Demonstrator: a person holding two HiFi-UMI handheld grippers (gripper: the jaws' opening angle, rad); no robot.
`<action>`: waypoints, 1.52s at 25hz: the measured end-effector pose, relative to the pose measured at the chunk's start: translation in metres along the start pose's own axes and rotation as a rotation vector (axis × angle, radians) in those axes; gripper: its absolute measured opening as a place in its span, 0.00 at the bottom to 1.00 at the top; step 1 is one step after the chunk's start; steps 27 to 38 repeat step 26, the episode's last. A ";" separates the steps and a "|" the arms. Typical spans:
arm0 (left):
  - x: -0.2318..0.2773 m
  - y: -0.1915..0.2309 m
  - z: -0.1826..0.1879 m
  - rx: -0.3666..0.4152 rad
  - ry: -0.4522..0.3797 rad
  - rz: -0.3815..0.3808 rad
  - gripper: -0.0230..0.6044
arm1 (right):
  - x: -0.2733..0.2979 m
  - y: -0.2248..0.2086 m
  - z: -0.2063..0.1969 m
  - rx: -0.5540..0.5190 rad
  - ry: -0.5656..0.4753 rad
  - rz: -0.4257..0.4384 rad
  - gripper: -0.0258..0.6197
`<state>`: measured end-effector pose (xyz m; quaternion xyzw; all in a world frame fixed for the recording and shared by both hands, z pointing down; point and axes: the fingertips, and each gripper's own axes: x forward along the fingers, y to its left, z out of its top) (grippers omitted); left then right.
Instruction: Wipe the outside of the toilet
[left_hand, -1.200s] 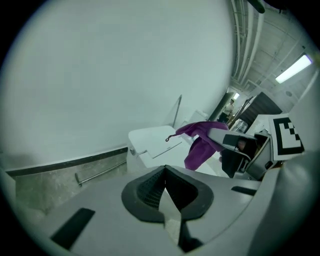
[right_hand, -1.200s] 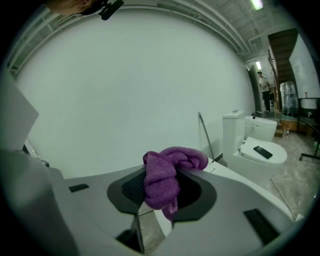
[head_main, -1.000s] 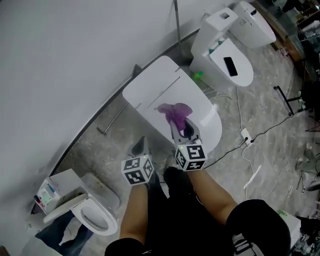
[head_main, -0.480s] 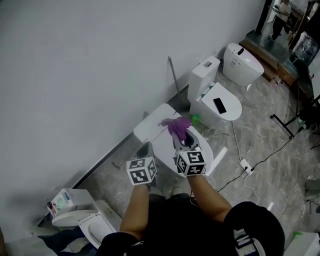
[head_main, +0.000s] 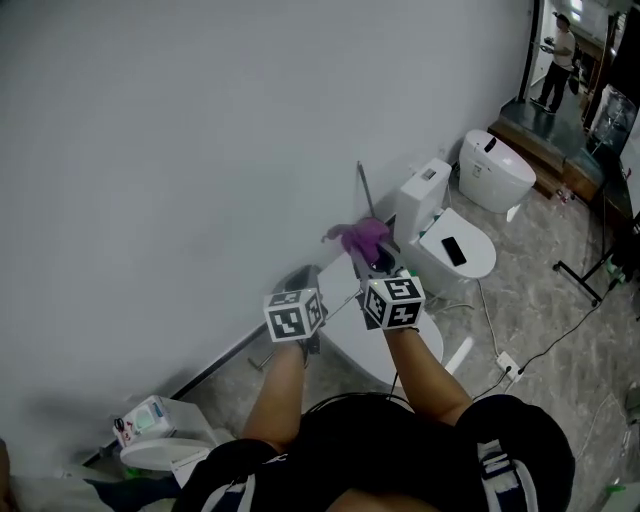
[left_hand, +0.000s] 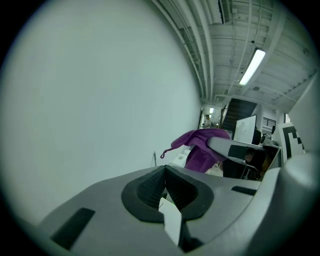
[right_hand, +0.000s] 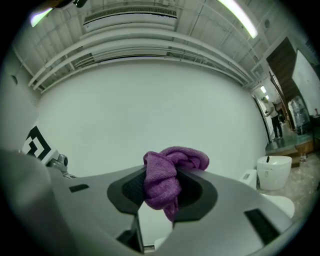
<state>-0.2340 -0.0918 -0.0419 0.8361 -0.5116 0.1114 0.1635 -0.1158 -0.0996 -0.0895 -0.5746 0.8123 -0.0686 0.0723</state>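
**Cloth gripped, held clear of toilet: wipe not in contact**

The purple microfibre cloth (right_hand: 167, 176) is clamped between the jaws of the right gripper (right_hand: 161, 189). It is bunched into a wad, with a fold spilling over the top of the jaws and a tail hanging below them. The left gripper (left_hand: 165, 186) is seen with its jaws pressed together and nothing between them, only blank wall (head_main: 180, 150) ahead. Both grippers are held up side by side and aimed at that wall, the left just beside the right.

The task's toilet (head_main: 415, 352) is found below and behind the gripper tips, close to the person's body. Only part of its white lid is shown under the forearms. No contact between cloth and porcelain is seen. A second toilet (head_main: 480, 255) is placed beyond the right gripper, to its right, with a dark flat item on the lid.

The step in hand is judged to be repositioning between wipes, not a stroke. For the next move, the right gripper would need to be tipped down and brought back onto the toilet's outer shell, with the cloth pressed flat. How much of the outside has been wiped cannot be judged.
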 end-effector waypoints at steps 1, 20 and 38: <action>0.002 0.005 0.004 -0.001 -0.003 0.001 0.05 | 0.005 0.003 0.004 -0.011 -0.019 0.001 0.22; 0.010 0.034 0.015 0.014 -0.018 -0.011 0.05 | 0.035 0.026 0.005 -0.022 -0.044 0.011 0.22; 0.021 0.040 0.025 0.045 -0.033 -0.018 0.05 | 0.047 0.024 0.007 -0.027 -0.076 0.011 0.22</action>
